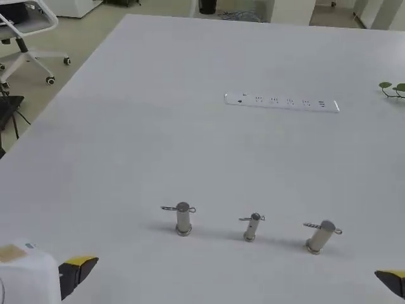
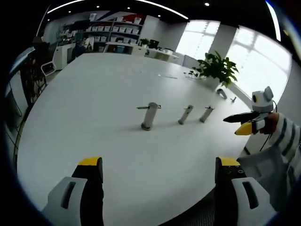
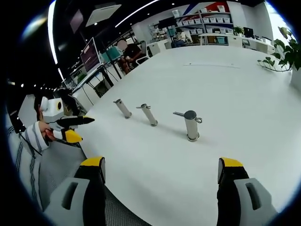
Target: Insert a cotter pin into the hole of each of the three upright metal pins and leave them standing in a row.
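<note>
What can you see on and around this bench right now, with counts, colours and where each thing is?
metal pins: three, silver, standing in a row near the table's front edge
cotter pins: three, silver, one through the top of each metal pin
power strip: one, white, lying further back on the table
table: one, white, under all of these
plant: one, green, leaves at the table's right edge
office chair: one, white, on the floor past the table's far left corner
left gripper: one, white with yellow-tipped black jaws, open, short of the pins
right gripper: one, same colours, open, short of the pins
</note>
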{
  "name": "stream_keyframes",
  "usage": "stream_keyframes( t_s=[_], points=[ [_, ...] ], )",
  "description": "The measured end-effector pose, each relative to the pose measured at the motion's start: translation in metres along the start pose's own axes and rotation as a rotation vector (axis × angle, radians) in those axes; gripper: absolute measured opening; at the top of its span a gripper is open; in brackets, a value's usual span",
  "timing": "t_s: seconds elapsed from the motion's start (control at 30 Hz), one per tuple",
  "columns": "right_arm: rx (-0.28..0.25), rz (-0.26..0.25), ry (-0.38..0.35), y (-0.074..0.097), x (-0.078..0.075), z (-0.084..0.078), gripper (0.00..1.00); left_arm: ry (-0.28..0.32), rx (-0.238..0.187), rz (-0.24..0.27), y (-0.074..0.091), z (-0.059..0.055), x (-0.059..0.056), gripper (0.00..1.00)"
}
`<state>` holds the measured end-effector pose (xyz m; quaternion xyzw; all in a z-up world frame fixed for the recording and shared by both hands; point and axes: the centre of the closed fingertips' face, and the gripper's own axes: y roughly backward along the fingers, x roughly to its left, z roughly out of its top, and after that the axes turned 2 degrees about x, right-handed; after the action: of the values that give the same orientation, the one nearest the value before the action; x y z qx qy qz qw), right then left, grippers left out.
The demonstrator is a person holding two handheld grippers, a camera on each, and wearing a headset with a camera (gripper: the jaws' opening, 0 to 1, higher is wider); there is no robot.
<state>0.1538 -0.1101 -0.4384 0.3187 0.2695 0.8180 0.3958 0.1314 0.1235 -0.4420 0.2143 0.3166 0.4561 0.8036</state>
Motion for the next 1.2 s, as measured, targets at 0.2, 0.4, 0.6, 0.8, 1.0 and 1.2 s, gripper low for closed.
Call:
stream_keyframes(
  t_s=[0.2,0.4,0.6,0.8,1.0,1.2],
  points=[
    [0.005,-0.004,0.013,-0.002,0.002,0.002,0.98,-0.029,0.105,-0.013,-0.001,-0.017,-0.004,0.99],
    [0.014,-0.006,0.025,0.000,0.004,-0.001,0.98,0.007,0.068,-0.032,0.000,-0.006,-0.012,0.99],
    [0.021,-0.011,0.033,0.002,0.003,-0.004,0.98,0.028,0.033,-0.029,0.001,0.002,-0.013,0.99],
    [0.021,-0.014,0.034,0.004,0.004,-0.006,0.98,0.041,0.027,-0.025,0.003,0.001,-0.012,0.99],
    [0.027,-0.017,0.036,0.003,0.005,-0.008,0.98,0.048,0.038,-0.030,0.003,-0.003,-0.013,0.99],
    [0.025,-0.022,0.035,0.003,0.005,-0.008,0.98,0.041,0.059,-0.030,0.003,-0.007,-0.013,0.98]
  ],
)
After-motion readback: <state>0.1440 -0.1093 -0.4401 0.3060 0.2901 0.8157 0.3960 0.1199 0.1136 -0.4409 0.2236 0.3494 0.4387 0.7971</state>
